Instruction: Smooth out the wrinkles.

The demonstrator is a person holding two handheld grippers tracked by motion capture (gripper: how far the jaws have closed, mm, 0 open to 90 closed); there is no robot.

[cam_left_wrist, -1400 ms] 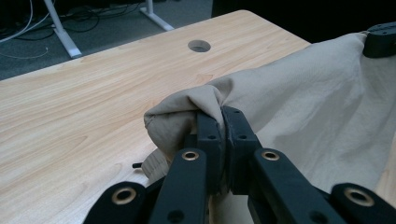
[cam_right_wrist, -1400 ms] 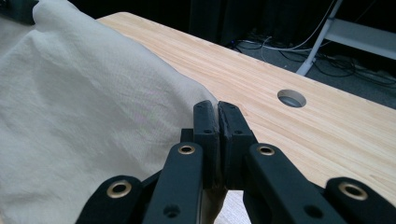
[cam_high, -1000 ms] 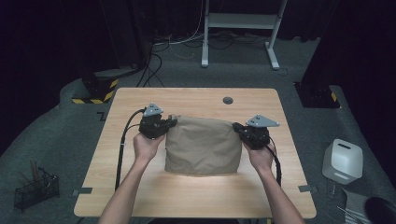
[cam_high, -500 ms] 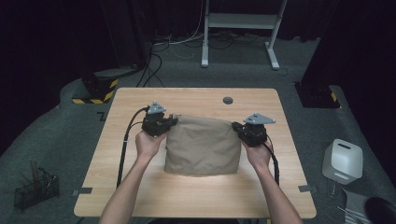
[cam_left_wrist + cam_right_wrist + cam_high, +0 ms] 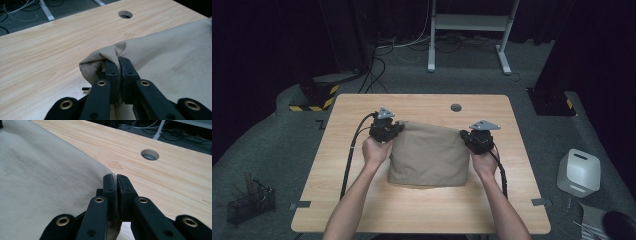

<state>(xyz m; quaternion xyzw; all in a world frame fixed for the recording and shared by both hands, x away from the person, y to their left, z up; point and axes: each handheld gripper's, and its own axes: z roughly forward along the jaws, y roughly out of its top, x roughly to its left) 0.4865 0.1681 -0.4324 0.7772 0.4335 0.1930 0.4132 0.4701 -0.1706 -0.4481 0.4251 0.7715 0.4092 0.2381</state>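
Observation:
A beige cloth [image 5: 428, 155] lies folded on the middle of the wooden table [image 5: 362, 107]. My left gripper [image 5: 398, 128] is shut on the cloth's far left corner; in the left gripper view the cloth [image 5: 175, 55] bunches up around the pinched jaws of that gripper [image 5: 119, 61]. My right gripper [image 5: 465, 136] is shut on the far right corner, and in the right gripper view the cloth [image 5: 42, 182] spreads left from the closed jaws of that gripper [image 5: 116, 178]. Both corners are held just above the tabletop.
A round cable hole [image 5: 456, 107] sits in the table beyond the cloth. A white box [image 5: 579, 171] stands on the floor at the right, a wire basket [image 5: 249, 205] at the left. Cables trail from each gripper toward the person.
Both hands have carried the cloth's far corners farther from the person and lower, so the cloth now lies stretched out more over the table.

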